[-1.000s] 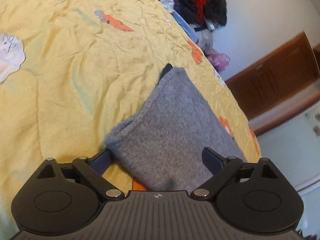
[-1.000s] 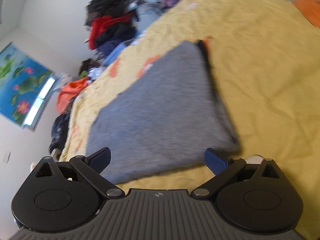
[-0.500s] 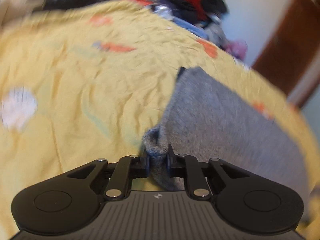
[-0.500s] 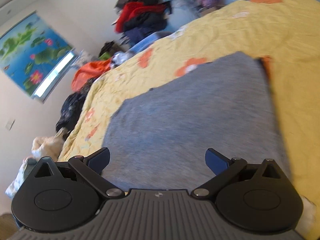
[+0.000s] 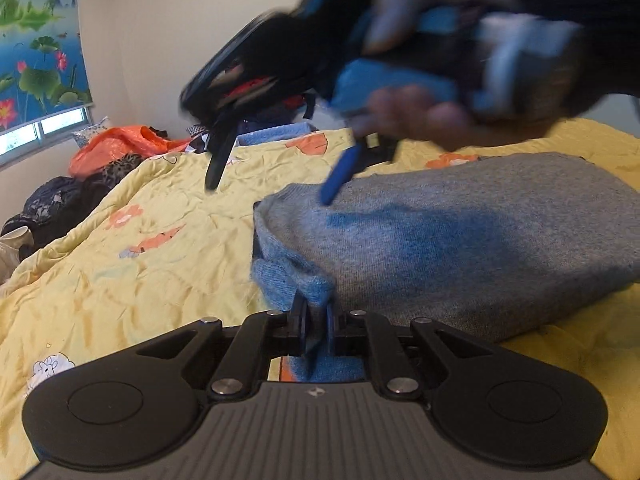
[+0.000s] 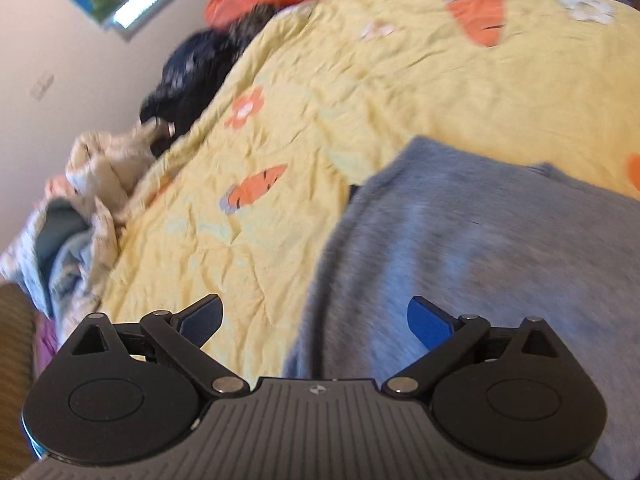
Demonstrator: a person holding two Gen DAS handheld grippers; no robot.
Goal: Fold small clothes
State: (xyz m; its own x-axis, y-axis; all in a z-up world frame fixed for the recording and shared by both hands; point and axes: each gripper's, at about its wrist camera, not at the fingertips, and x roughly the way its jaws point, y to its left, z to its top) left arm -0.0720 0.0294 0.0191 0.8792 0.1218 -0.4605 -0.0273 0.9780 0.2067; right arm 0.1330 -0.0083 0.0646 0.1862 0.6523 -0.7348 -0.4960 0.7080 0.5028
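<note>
Home bedroom.
Bed (image 5: 132, 256) with yellow carrot-and-flower quilt (image 6: 360, 92), loose clothes piled along its edge (image 5: 120, 150), lotus-print roller blind (image 5: 38, 44) over a window, plain white walls, wall switch (image 6: 41, 86).

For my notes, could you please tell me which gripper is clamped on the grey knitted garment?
The left gripper: shut on the grey knitted garment; the right gripper is open.

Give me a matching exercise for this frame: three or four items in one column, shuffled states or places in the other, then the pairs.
Items:
1. left gripper
2. right gripper
3. grey knitted garment
4. orange plastic bag

States:
A. lying folded on the yellow carrot-print quilt
B. fingers wide apart, holding nothing
C. beyond the quilt's far edge, below the window
D. fingers closed on fabric

Pairs: 1-D, 2-B, 3-A, 4-C
</note>
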